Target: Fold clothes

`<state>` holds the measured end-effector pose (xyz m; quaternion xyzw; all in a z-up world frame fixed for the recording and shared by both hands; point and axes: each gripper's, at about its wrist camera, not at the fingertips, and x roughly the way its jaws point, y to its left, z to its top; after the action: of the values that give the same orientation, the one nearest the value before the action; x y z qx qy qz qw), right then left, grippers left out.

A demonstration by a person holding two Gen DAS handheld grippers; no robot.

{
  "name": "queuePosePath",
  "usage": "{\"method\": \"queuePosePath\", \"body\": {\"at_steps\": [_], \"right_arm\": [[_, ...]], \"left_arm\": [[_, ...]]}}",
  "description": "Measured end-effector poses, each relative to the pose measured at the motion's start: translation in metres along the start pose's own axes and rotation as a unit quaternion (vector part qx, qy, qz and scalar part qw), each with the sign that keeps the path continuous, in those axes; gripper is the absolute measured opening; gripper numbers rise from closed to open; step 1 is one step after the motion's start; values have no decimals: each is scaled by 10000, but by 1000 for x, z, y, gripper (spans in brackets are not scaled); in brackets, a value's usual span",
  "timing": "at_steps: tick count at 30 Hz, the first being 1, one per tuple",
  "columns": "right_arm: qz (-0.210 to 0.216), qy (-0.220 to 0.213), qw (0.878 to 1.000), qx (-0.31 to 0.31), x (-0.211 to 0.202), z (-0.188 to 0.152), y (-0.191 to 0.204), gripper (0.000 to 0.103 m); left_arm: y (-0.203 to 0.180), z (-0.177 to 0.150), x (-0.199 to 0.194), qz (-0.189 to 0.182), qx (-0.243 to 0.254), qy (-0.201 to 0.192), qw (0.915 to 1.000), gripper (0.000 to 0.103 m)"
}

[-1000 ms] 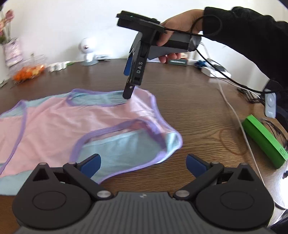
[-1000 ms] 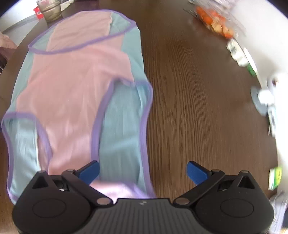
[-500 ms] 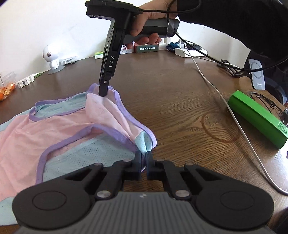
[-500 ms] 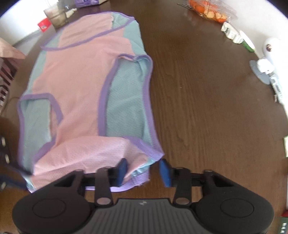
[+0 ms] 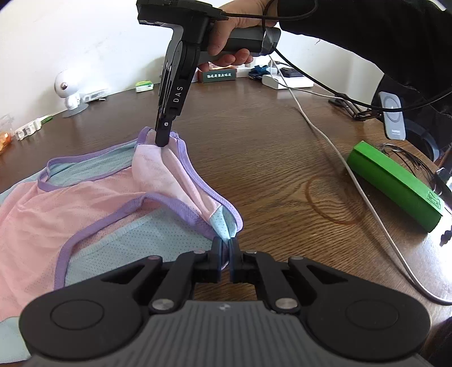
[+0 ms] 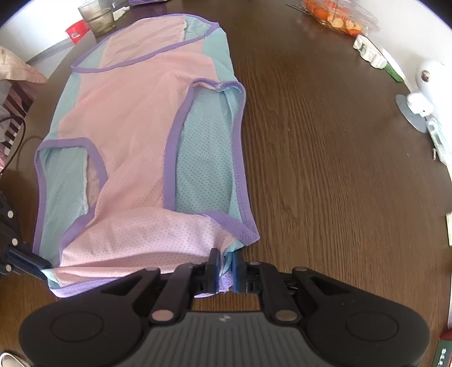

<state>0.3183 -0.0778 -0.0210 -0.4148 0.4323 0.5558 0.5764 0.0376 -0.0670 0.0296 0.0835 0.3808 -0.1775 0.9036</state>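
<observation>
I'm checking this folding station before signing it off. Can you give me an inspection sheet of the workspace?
Surface: dark wooden table, ring mark in the grain.
Job's things: pink and teal top lying flat, one end bunched.
Clutter: green box, glass, fruit tray.
Grippers: left claw shut on the top's corner; right claw closing on the hem between its jaws.
Cables: white cable across the table.
Surroundings: white wall.

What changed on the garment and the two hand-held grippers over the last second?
Both went from wide open to gripping the pink-and-teal garment: the left hand-held gripper is shut on its near corner, and the right hand-held gripper's jaws are closing on the other corner, which now stands bunched up. The rest of the garment stays flat on the table.
</observation>
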Motion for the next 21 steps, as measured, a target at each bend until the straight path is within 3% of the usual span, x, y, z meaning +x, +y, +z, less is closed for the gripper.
{"method": "queuePosePath", "body": {"at_steps": [10, 14, 21], "right_arm": [[-206, 182, 9984, 503, -27, -66, 5, 8], [-326, 308, 9964, 726, -40, -95, 9, 8], [-454, 417, 9941, 889, -58, -116, 17, 8]], "left_arm": [[-49, 14, 6, -643, 577, -16, 9963, 4], [-67, 17, 8, -841, 532, -12, 9950, 4], [-90, 17, 10, -918, 602, -68, 9939, 4]]}}
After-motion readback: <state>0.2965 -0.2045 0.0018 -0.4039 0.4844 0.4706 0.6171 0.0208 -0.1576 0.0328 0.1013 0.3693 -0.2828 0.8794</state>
